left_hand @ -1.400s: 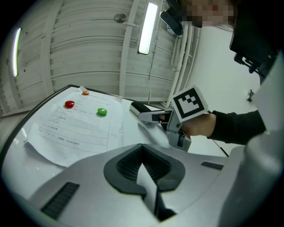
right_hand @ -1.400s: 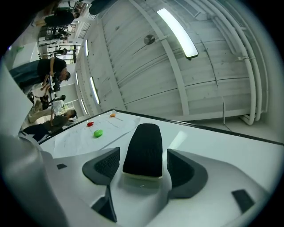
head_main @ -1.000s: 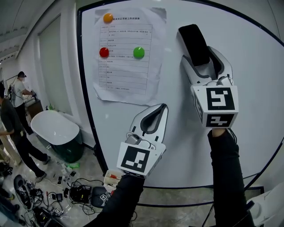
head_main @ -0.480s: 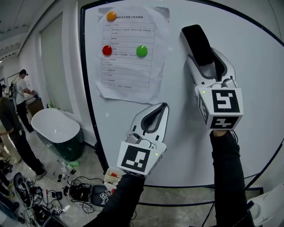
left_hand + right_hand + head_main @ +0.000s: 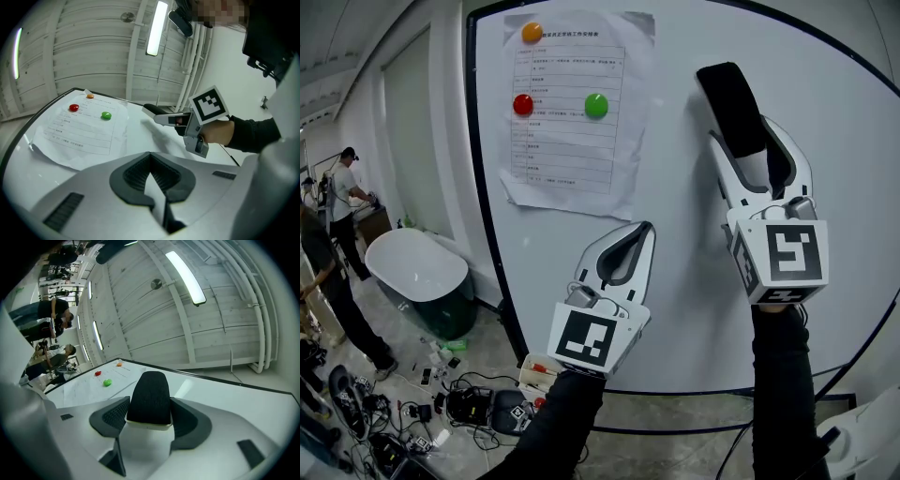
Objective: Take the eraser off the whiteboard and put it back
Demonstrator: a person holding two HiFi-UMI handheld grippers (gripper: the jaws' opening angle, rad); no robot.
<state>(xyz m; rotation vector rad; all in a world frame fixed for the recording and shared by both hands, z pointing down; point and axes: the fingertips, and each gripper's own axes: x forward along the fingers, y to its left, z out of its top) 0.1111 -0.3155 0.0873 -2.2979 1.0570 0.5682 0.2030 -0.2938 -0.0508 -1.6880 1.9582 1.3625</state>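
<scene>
Closing on the eraser [image 5: 731, 101], your right gripper [image 5: 750, 136] now clamps its near end between wide-set jaws, and the eraser has shifted right across the whiteboard [image 5: 675, 300]: judge it freed for replacing. Your left gripper [image 5: 645, 228], shut and empty, hangs lower left; the magnet-pinned sheet [image 5: 572, 141] lies well left, nothing blocking.
</scene>
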